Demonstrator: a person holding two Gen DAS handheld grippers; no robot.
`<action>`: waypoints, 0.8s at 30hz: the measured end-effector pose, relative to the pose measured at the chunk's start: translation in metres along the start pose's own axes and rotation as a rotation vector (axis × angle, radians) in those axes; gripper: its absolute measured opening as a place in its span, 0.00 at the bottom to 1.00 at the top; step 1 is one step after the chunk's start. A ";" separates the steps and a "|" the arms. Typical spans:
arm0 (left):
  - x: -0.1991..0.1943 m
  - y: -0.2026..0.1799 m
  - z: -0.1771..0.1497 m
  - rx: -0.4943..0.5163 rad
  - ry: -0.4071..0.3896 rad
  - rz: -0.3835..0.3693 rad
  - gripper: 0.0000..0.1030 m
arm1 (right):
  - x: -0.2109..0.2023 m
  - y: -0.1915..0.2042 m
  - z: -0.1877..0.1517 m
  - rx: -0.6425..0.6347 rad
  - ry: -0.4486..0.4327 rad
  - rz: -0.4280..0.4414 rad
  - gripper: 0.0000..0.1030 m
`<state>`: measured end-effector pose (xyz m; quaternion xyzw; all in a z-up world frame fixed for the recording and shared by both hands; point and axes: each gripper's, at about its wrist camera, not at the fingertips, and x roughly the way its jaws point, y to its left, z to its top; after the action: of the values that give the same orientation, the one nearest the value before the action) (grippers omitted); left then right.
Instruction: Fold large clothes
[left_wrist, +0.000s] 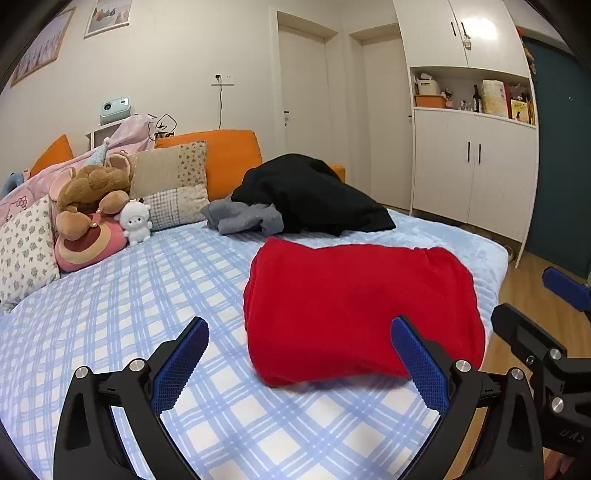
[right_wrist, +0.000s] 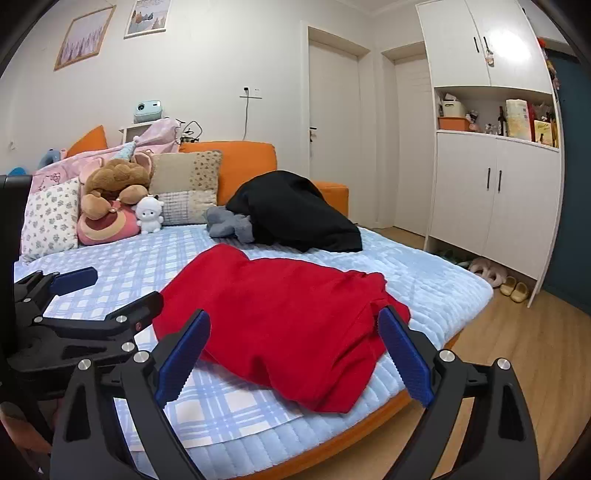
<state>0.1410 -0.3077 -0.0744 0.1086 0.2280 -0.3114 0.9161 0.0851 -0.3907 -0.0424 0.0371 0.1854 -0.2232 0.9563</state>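
Left wrist view: the left hand-held gripper (left_wrist: 299, 334) fills the bottom of the frame, its two blue-padded fingers (left_wrist: 181, 363) spread wide with nothing between them. It hangs above a bed (left_wrist: 110, 314) covered in a blue and white checked sheet. A red garment (left_wrist: 354, 306), folded into a thick rectangle, lies flat on the bed near its front right edge, just beyond the fingers; the right finger overlaps its near corner in the picture, though whether it touches cannot be told. Farther back lie a crumpled grey garment (left_wrist: 243, 218) and a heaped black garment (left_wrist: 314, 195), touching each other. Cushions and a brown plush toy (left_wrist: 92, 192) line the left side. Part of the right hand-held gripper (left_wrist: 535, 343) shows at the right edge. A white cupboard (left_wrist: 476, 166) stands against the right wall.

Right wrist view: the right hand-held gripper (right_wrist: 295, 343) is also spread wide and empty, poised above the bed's front corner. The red garment (right_wrist: 277, 317) lies ahead of it on the bed (right_wrist: 436, 284), its right end close to the mattress edge. The left hand-held gripper (right_wrist: 88, 295) sits at the left, jaws apart. The grey garment (right_wrist: 229, 223) and black garment (right_wrist: 295, 214) rest behind. Slippers (right_wrist: 513, 290) lie on the wooden floor (right_wrist: 517, 350) by the cupboard (right_wrist: 495, 203).
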 end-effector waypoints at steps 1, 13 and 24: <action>0.001 0.000 -0.001 0.001 0.003 -0.001 0.97 | 0.000 0.000 0.000 0.002 0.003 0.000 0.89; 0.003 -0.010 -0.003 0.009 0.012 -0.001 0.97 | 0.005 -0.007 -0.007 0.008 0.030 -0.027 0.91; 0.002 -0.011 -0.003 0.011 0.015 -0.001 0.97 | 0.006 -0.010 -0.008 0.013 0.035 -0.037 0.91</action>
<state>0.1345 -0.3163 -0.0784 0.1159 0.2331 -0.3124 0.9136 0.0832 -0.4010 -0.0521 0.0438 0.2015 -0.2411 0.9483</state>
